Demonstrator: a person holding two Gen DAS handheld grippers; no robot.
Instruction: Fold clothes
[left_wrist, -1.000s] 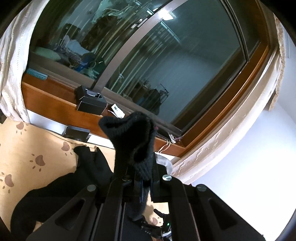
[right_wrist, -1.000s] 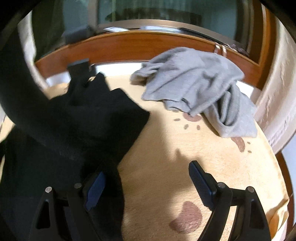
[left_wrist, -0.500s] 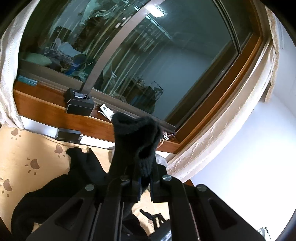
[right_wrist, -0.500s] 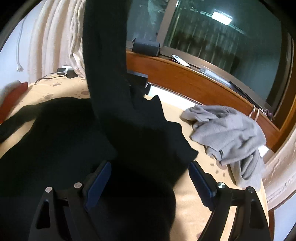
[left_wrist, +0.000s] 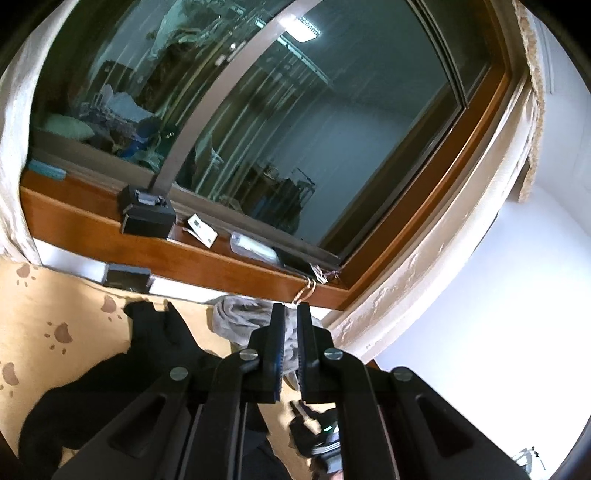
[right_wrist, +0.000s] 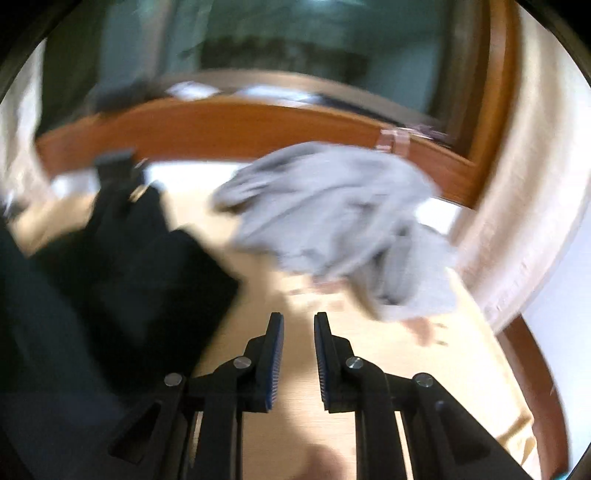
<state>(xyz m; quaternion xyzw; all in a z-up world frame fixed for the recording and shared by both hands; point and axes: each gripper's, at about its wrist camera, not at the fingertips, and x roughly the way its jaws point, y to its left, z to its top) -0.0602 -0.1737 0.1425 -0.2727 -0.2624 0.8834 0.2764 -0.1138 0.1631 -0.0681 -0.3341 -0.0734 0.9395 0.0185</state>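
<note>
paw-print blanket (right_wrist: 369, 369) below; left gripper (left_wrist: 290, 314) shut, empty; right gripper (right_wrist: 298, 321) closing on nothing.

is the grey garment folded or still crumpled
Crumpled. The grey garment lies in a loose, wrinkled heap on the paw-print cover, beside the black garment; no flat folds show.

A tan blanket printed with brown paw marks (left_wrist: 55, 332) covers the bed. A black garment (left_wrist: 122, 380) lies spread over its left part, one end reaching toward the far edge under the window sill. A crumpled grey garment (right_wrist: 332, 221) sits near the far right corner, apart from the black one, with bare blanket between them. A small black box (left_wrist: 127, 277) rests at the far edge.
</note>
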